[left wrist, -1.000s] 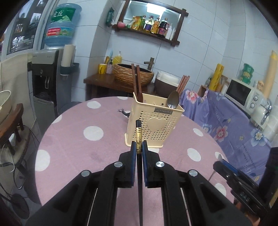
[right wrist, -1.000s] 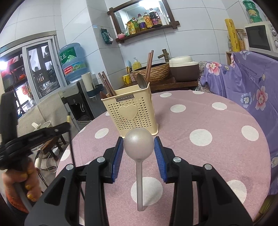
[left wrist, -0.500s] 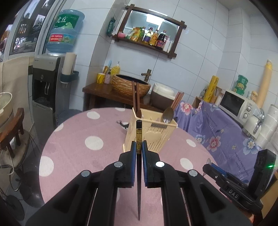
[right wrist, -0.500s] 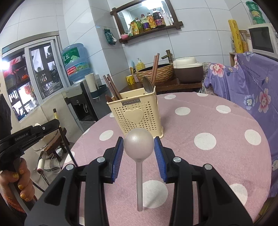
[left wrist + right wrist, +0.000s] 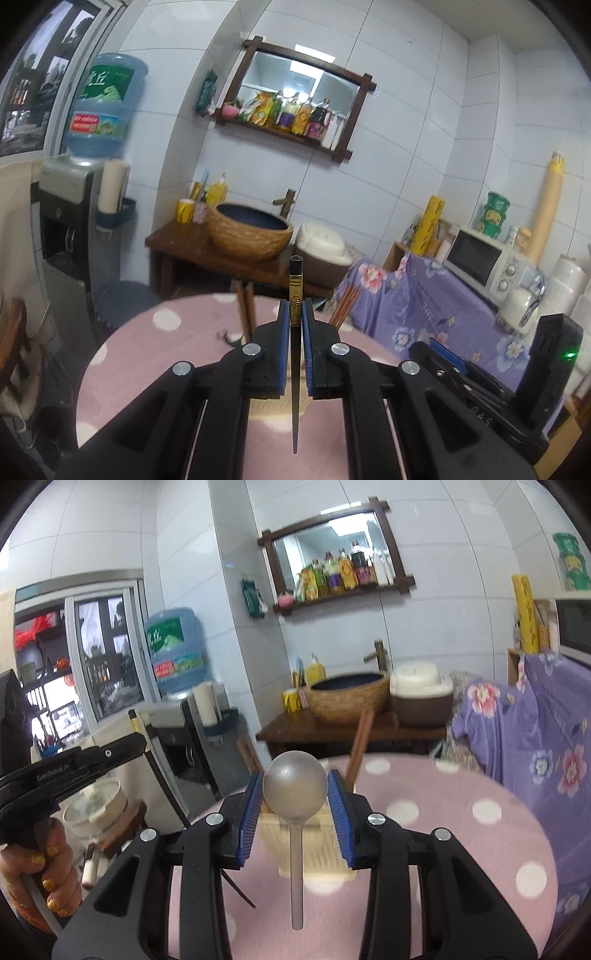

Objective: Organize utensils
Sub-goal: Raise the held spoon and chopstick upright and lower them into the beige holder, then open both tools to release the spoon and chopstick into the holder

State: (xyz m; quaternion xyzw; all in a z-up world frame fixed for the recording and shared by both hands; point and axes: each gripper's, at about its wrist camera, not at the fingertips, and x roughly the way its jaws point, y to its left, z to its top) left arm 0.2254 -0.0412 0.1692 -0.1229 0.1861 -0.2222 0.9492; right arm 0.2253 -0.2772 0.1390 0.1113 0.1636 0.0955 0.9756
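Note:
My left gripper (image 5: 295, 314) is shut on a black chopstick (image 5: 295, 295) with a gold band, held upright with its tip down. My right gripper (image 5: 294, 790) is shut on a silver spoon (image 5: 294, 788), bowl up and handle down. The cream utensil holder (image 5: 317, 845) stands on the pink dotted table (image 5: 461, 830), mostly hidden behind the right fingers. Brown chopsticks (image 5: 245, 306) stick up from it in the left wrist view. The left gripper shows in the right wrist view (image 5: 144, 740) at the left, held by a hand.
Beyond the table stand a wooden stand with a woven basin (image 5: 251, 232), a rice cooker (image 5: 321, 243) and a water dispenser (image 5: 70, 229). A purple floral-covered counter (image 5: 424, 302) with a microwave (image 5: 484, 258) lies to the right.
Both grippers have lifted and tilted upward with their utensils. The holder has dropped low in both views and is now mostly hidden behind the fingers.

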